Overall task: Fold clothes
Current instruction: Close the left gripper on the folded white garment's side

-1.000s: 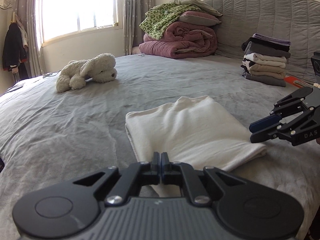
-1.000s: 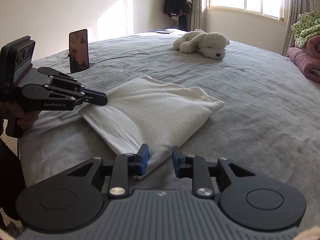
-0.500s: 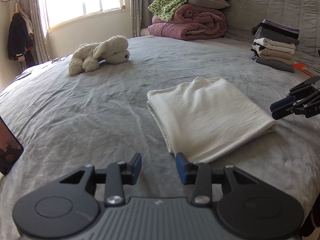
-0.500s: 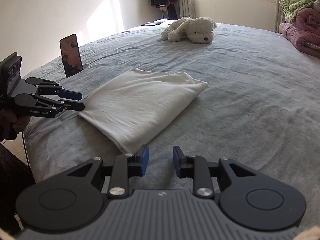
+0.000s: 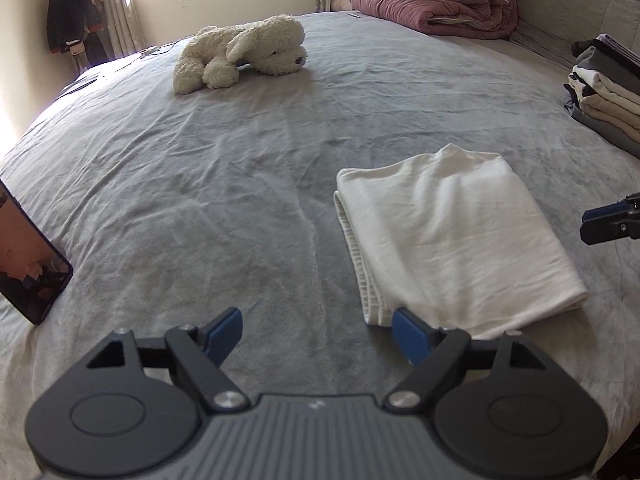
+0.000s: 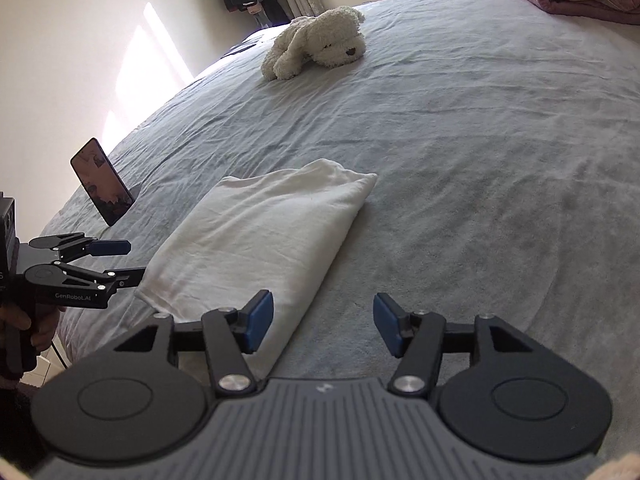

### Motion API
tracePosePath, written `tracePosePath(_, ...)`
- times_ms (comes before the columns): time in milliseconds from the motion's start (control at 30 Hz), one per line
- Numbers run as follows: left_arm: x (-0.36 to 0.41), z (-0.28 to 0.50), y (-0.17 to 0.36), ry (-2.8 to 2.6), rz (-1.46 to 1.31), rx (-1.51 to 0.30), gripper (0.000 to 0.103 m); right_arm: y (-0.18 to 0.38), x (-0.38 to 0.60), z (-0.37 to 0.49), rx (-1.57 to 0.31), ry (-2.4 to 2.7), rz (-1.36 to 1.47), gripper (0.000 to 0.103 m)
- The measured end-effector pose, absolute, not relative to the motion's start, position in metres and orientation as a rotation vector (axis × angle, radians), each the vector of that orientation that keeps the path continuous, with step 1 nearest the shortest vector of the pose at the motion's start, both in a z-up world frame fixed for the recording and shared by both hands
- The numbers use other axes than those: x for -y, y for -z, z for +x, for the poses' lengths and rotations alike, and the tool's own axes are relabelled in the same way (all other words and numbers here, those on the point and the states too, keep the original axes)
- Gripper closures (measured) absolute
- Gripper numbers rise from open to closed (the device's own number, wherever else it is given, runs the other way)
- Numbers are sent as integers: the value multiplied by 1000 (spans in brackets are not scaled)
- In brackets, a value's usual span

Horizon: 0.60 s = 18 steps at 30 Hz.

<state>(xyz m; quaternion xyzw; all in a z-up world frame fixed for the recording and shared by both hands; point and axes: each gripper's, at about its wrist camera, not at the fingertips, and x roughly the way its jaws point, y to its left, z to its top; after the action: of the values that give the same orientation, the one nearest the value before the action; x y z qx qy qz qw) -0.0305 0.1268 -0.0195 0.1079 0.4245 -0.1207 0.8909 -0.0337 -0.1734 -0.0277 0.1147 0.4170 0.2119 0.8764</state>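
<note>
A white garment [image 5: 452,236] lies folded into a flat rectangle on the grey bed [image 5: 240,184]; the right wrist view shows it [image 6: 260,240] running away from the near edge. My left gripper [image 5: 318,330] hovers over bare bedding just left of the garment's near corner, its jaws opening with nothing between them. My right gripper [image 6: 324,322] is beside the garment's other near corner, jaws also opening and empty, with its left finger [image 6: 258,320] over the cloth edge. Each gripper appears in the other's view, the left [image 6: 124,260] and the right [image 5: 594,224].
A white plush dog [image 5: 244,52] lies far across the bed. A phone [image 5: 28,268] stands propped at the left edge. Stacked folded clothes [image 5: 608,96] sit at the right by the headboard, and rolled quilts [image 5: 436,4] at the back. A hand [image 6: 36,328] holds the left gripper.
Both grippers have let go of the garment's near edge, spread their jaws wide and drawn back and up. The garment stays flat on the bed.
</note>
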Motion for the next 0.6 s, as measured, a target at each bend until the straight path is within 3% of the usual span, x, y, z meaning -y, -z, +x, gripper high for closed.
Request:
tracePosePath(133, -122, -25, 21, 229, 230, -940, 15, 25, 169, -24, -937, -453, 309, 29)
tracePosePath(367, -124, -14, 21, 256, 152, -993, 14, 29, 170, -5, -1030, -439, 499, 29)
tracePosePath(600, -145, 9, 25, 382, -154, -1045, 14, 36, 174, 7, -1072, -387, 577, 29)
